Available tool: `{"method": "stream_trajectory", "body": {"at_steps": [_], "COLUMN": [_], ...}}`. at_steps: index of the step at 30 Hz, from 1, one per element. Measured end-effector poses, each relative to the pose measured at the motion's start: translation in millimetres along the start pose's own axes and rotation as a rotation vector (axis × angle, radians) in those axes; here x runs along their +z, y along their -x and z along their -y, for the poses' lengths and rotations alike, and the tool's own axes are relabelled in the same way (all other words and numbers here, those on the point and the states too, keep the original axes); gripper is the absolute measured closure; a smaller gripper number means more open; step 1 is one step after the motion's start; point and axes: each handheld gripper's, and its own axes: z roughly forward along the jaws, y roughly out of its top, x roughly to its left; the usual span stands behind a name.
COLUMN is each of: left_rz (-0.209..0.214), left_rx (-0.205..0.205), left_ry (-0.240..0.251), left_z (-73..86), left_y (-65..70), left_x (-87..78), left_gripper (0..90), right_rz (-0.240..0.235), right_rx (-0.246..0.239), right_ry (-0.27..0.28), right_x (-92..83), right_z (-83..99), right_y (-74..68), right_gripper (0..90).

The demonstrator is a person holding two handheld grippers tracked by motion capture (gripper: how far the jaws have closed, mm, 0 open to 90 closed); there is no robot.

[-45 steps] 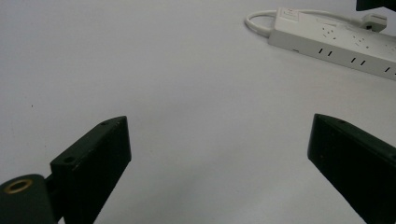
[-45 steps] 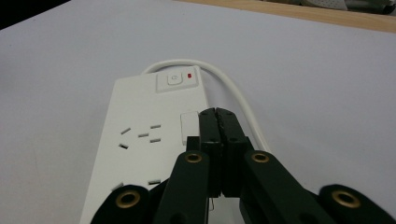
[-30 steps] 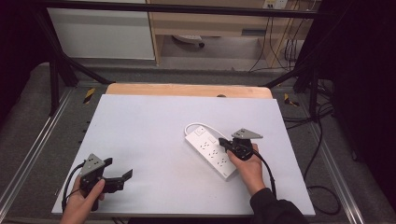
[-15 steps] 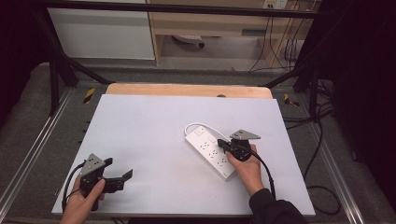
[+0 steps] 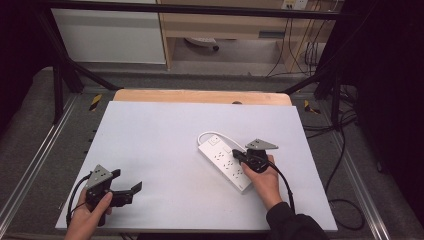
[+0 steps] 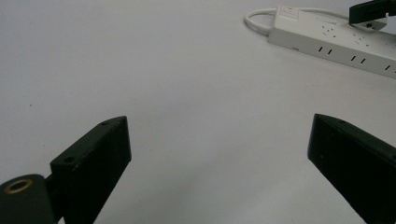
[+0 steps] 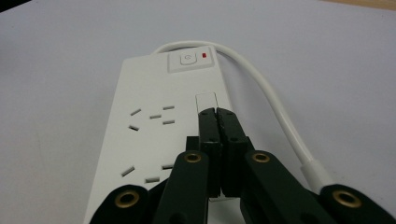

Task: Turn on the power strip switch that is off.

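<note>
My right gripper point(image 7: 215, 113) is pinched shut, empty, tips over the power strip point(image 5: 225, 161) on the worktop point(image 5: 165, 135) near its switch point(image 7: 188, 61). Pressing off-centre could skid the strip; my left gripper point(image 5: 126, 192) waits wide open, well apart.

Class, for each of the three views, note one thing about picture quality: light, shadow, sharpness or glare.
High view: bright, even light on the white table, dark surroundings. Left gripper view: the left tongs look soft close up, the power strip farther off is sharper. Right gripper view: the right tongs and the strip's red light are fairly crisp, with soft shadows and no glare.
</note>
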Motion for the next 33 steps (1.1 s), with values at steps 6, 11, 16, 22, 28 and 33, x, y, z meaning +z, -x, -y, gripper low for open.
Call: {"method": "stream_trajectory", "body": {"at_steps": [6, 11, 16, 22, 28, 33], "left_rz": [0.000, 0.001, 0.000, 0.001, -0.001, 0.000], "left_rx": [-0.001, 0.000, 0.000, -0.001, 0.001, 0.001], "left_ry": [0.000, -0.001, -0.001, -0.001, -0.004, -0.003], "left_z": [0.1, 0.0, 0.1, 0.1, 0.2, 0.2], "left_y": [-0.1, 0.0, 0.0, 0.2, 0.4, 0.3], "left_x": [0.0, 0.1, 0.1, 0.3, 0.5, 0.5], "left_gripper": [6.2, 6.2, 6.2, 6.2, 6.2, 6.2], "right_rz": [0.000, -0.002, 0.002, 0.003, 0.003, 0.003], "right_rx": [0.000, -0.001, -0.001, -0.003, -0.013, -0.007], "right_ry": [-0.004, -0.005, -0.004, -0.002, 0.000, -0.001], "right_x": [0.9, 1.0, 1.2, 1.4, 1.6, 1.7], "right_z": [0.4, 0.3, 0.4, 0.6, 0.8, 0.8], "right_y": [-0.1, -0.3, -0.5, -0.6, -1.3, -1.4], "right_gripper": [90.0, 90.0, 90.0, 90.0, 90.0, 90.0]}}
